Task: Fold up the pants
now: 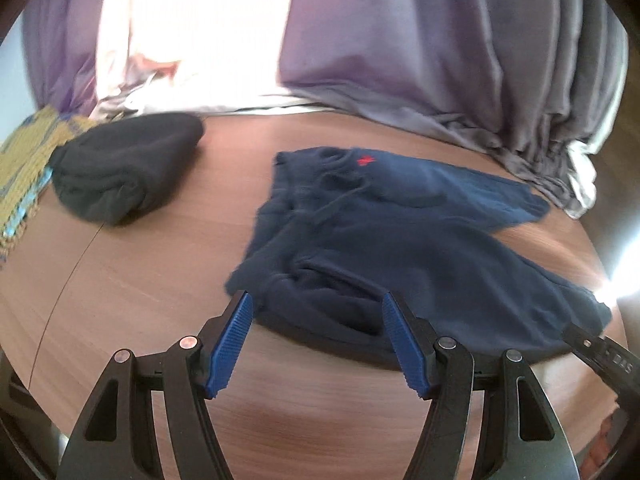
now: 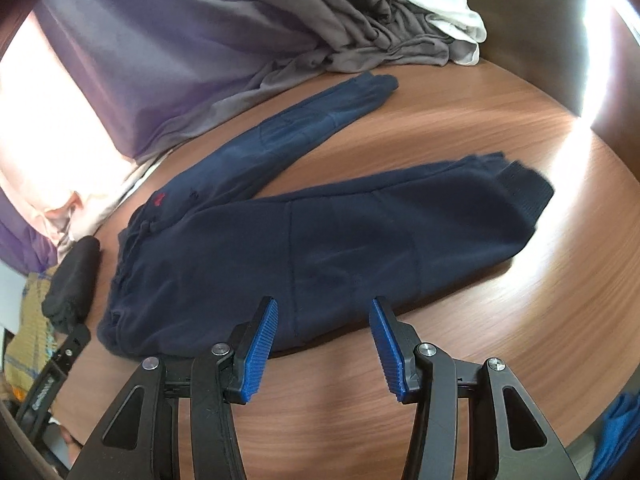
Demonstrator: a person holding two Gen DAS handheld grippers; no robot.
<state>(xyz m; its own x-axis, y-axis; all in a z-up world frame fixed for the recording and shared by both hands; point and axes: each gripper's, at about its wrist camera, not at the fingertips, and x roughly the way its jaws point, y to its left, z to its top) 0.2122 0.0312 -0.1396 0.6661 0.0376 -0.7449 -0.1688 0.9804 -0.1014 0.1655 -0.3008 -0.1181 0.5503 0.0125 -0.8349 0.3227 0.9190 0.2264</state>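
Navy blue sweatpants (image 1: 400, 240) with a small red logo lie spread flat on the wooden table (image 1: 140, 280), the two legs splayed apart. In the right wrist view the pants (image 2: 320, 240) have the waistband at the left and the cuffs at the right. My left gripper (image 1: 316, 312) is open and empty, just above the near edge of the waist end. My right gripper (image 2: 322, 316) is open and empty, over the near edge of the closer leg's thigh. The right gripper's tip (image 1: 600, 354) shows at the right edge of the left wrist view.
A folded black garment (image 1: 128, 172) lies on the table's left, next to a yellow patterned cloth (image 1: 28, 168). A grey and white fabric pile (image 2: 380, 28) sits at the far right. Purple curtains (image 1: 380, 40) hang behind the table.
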